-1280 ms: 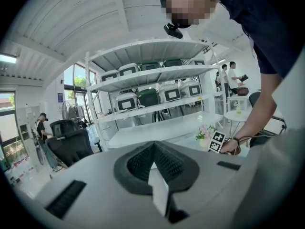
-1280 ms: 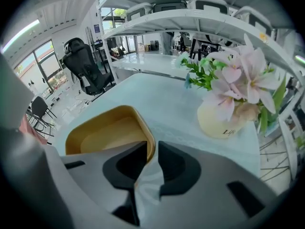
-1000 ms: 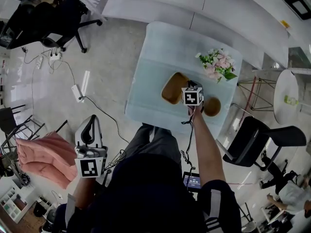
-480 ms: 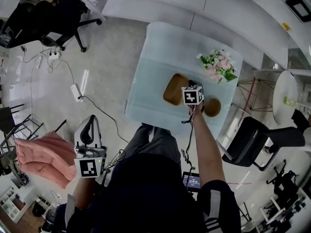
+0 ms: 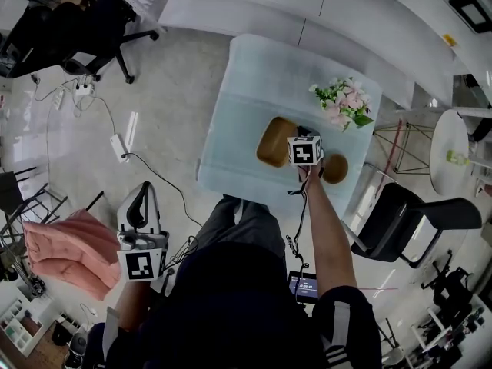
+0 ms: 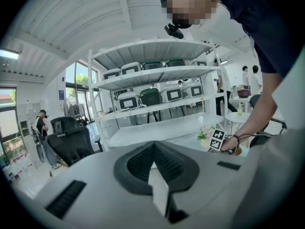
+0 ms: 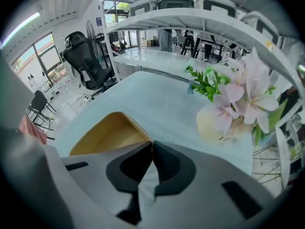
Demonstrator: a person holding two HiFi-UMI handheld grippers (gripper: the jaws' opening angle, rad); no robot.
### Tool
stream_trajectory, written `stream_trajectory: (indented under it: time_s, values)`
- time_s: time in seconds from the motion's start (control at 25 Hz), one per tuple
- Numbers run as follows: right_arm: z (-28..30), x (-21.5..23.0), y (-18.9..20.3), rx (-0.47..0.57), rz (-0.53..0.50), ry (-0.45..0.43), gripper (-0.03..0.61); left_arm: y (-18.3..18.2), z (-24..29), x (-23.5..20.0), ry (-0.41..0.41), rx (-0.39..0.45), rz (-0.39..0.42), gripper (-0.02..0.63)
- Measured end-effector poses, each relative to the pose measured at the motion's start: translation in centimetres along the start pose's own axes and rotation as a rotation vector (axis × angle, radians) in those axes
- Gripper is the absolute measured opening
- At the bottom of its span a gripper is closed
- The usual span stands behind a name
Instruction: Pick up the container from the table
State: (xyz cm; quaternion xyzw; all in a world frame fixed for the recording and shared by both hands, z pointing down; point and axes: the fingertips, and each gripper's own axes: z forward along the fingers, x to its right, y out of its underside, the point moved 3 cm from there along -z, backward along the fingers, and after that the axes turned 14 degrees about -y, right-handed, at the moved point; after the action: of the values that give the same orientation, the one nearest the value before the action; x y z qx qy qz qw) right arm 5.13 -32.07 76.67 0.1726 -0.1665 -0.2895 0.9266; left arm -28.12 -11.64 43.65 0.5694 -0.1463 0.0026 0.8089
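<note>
A tan wooden container [image 5: 274, 140] with a thin raised rim lies on the pale glass table [image 5: 238, 121]. My right gripper [image 5: 305, 138] points steeply down at the container's right edge. In the right gripper view its jaws are closed together on the corner of the container [image 7: 110, 133] rim, right gripper [image 7: 151, 145] tips meeting there. My left gripper [image 5: 141, 203] hangs low at the left, off the table and over the floor. The left gripper [image 6: 153, 146] is shut with nothing in it.
Pink flowers [image 5: 344, 102] in a pale vase stand just beyond the container, close to my right gripper. A round brown dish [image 5: 336, 168] lies beside my hand. A black chair [image 5: 407, 221] stands right of the table, pink cushions [image 5: 65, 252] and cables at the left.
</note>
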Motion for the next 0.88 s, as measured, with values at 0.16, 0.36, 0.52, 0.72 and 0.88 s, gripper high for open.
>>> stream_trajectory:
  time_s: [0.16, 0.36, 0.52, 0.72, 0.88]
  values:
    - [-0.9, -0.3, 0.1, 0.008, 0.021, -0.014, 0.012, 0.0, -0.3, -0.2, 0.012, 0.023, 0.014, 0.003]
    - [-2.2, -0.6, 0.3, 0.009, 0.039, -0.036, 0.011, -0.5, -0.6, 0.2, 0.014, 0.027, -0.005, 0.003]
    - [-4.0, -1.1, 0.1, 0.028, 0.039, -0.042, 0.011, -0.6, -1.0, 0.2, 0.031, 0.067, 0.020, 0.003]
    - [-6.7, -2.2, -0.4, 0.067, 0.018, -0.049, 0.012, -1.0, -1.6, 0.2, 0.044, 0.092, 0.022, 0.003]
    - [-9.1, -3.1, -0.9, 0.096, 0.004, -0.053, 0.012, -1.2, -2.1, 0.3, 0.063, 0.128, 0.027, 0.003]
